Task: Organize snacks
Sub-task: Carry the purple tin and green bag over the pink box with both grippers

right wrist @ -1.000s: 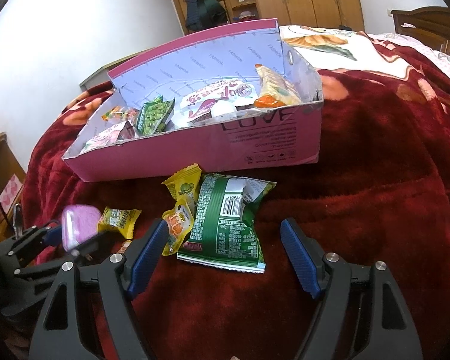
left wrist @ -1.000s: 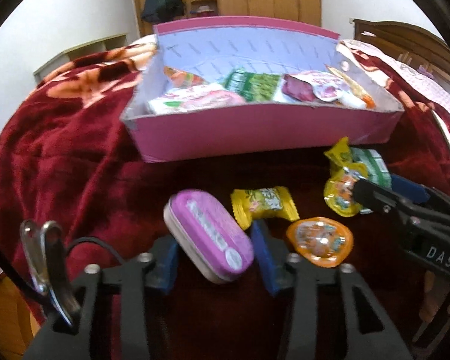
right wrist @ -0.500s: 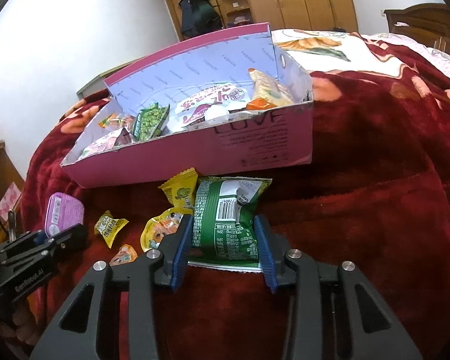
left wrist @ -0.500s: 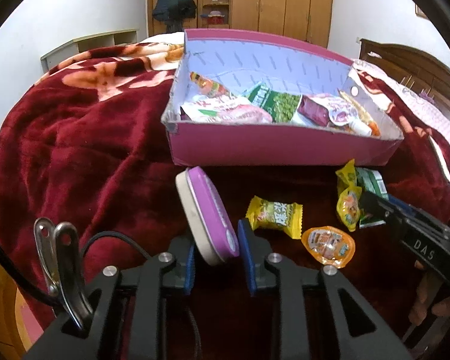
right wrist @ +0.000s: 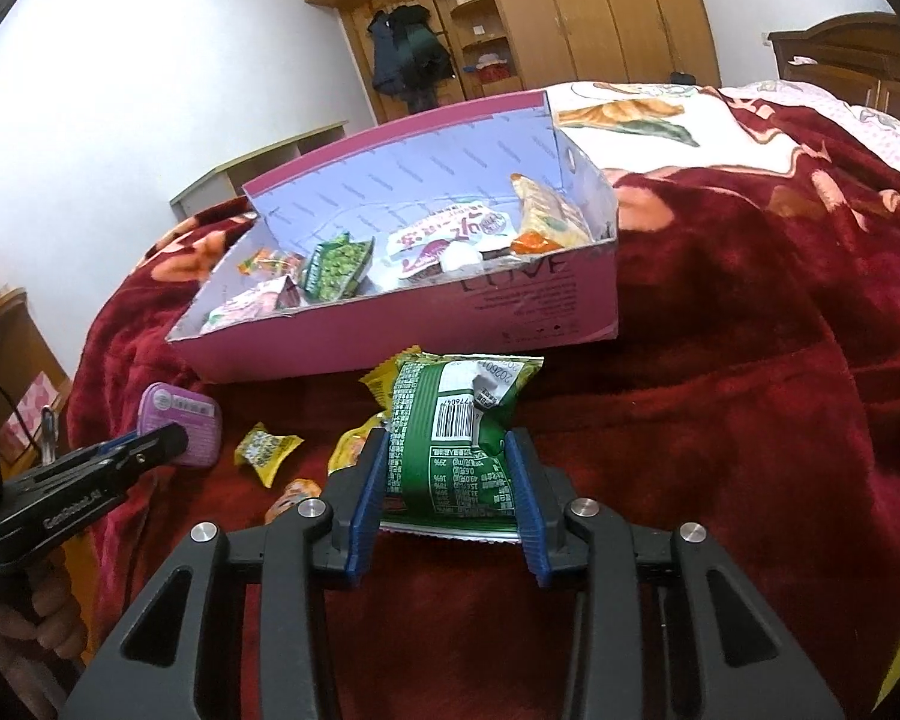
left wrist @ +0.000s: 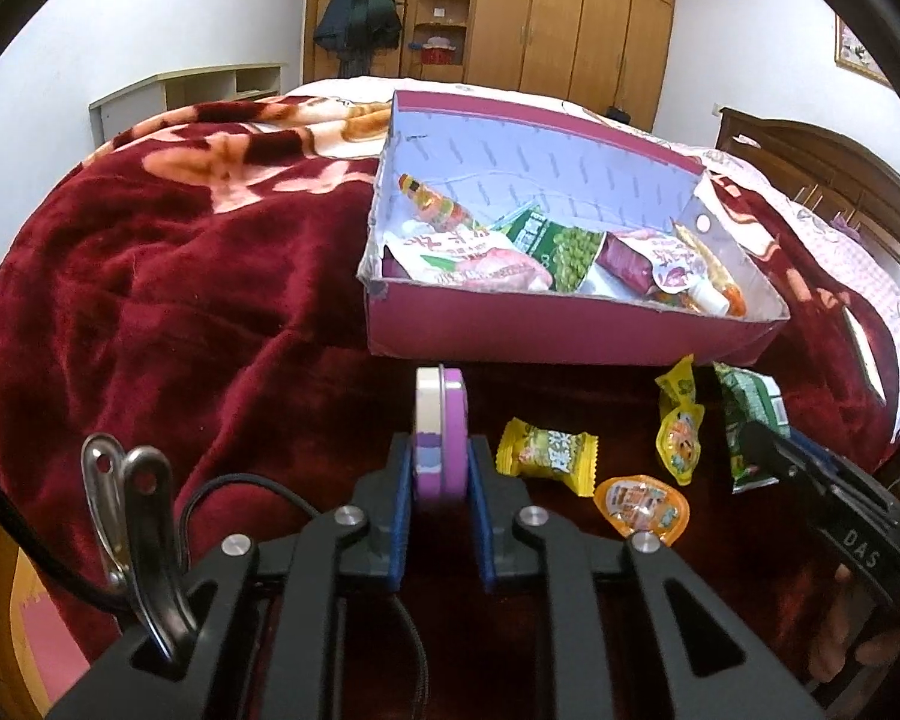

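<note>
One large bed [left wrist: 168,276] under a dark red blanket carries everything. On it, at the far side, sits the pink box [left wrist: 570,336], already holding several snack packets. Near its front wall, the green snack bag [right wrist: 456,450] is pinched at its lower half between the blue fingers [right wrist: 369,498] of the right gripper [right wrist: 447,504], its top end sticking out toward the box. To the left, the purple tin [left wrist: 441,438] stands on edge, clamped at its near end between the fingers [left wrist: 399,516] of the left gripper [left wrist: 441,516], which are pressed tight against its two flat faces. Loose on the blanket between the two grippers lie a yellow wrapped candy [left wrist: 546,456] and an orange jelly cup [left wrist: 642,504], just beside each other.
</note>
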Available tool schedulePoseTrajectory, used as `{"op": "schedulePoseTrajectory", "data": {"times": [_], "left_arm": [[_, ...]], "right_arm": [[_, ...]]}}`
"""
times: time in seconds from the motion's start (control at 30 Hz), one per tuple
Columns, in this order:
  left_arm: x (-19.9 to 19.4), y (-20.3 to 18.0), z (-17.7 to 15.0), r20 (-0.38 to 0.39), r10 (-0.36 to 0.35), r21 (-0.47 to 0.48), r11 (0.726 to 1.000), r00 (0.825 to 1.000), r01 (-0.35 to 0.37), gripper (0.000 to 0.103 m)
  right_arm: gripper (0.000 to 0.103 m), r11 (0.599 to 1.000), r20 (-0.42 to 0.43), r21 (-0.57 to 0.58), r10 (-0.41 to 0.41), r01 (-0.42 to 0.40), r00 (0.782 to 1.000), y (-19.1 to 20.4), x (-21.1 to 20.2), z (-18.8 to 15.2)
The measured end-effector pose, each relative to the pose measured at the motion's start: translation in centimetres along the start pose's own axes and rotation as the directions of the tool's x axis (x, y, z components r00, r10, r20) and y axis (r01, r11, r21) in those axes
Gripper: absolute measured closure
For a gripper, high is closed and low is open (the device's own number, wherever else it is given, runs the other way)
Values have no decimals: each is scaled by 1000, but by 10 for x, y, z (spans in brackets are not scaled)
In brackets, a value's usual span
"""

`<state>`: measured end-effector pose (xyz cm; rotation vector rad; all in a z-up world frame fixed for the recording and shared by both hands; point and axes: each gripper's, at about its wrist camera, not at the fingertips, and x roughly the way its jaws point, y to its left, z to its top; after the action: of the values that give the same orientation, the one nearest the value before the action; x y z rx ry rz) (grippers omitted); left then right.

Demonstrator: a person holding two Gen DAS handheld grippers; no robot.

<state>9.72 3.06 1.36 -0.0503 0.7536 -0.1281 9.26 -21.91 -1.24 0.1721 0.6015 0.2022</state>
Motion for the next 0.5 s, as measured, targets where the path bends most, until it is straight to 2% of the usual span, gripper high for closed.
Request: {"op": "schedulePoseTrajectory", "data": {"times": [0.1, 0.17, 0.2, 0.4, 0.43, 0.47, 0.5], "left_arm": [[0, -2, 1, 12, 6, 12, 1000, 1000, -6, 79], [3, -3, 3, 17, 10, 23, 1000, 1000, -11, 64], [6, -5, 4, 16, 11, 32, 999, 1000, -12, 63], [20, -14, 8, 41, 79, 85, 993, 996, -83, 63], [21, -14, 8, 40, 88, 91, 992, 995, -91, 66], [21, -14, 7, 41, 90, 95, 991, 995, -93, 77], [20, -14, 7, 45, 90, 97, 991, 995, -94, 82]], "right_arm": [[64, 1000, 1, -2, 8, -8, 1000, 2, -2, -1], [64, 1000, -1, 2, 15, -15, 1000, 3, -3, -1], [64, 1000, -2, 3, 18, -18, 1000, 3, -3, -1], [64, 1000, 3, 4, 23, -23, 1000, 3, -5, 0], [63, 1000, 4, 4, 23, -23, 1000, 3, -5, 0], [63, 1000, 5, 5, 23, -23, 1000, 2, -5, 1], [63, 1000, 7, 7, 23, -23, 1000, 2, -5, 1]]}}
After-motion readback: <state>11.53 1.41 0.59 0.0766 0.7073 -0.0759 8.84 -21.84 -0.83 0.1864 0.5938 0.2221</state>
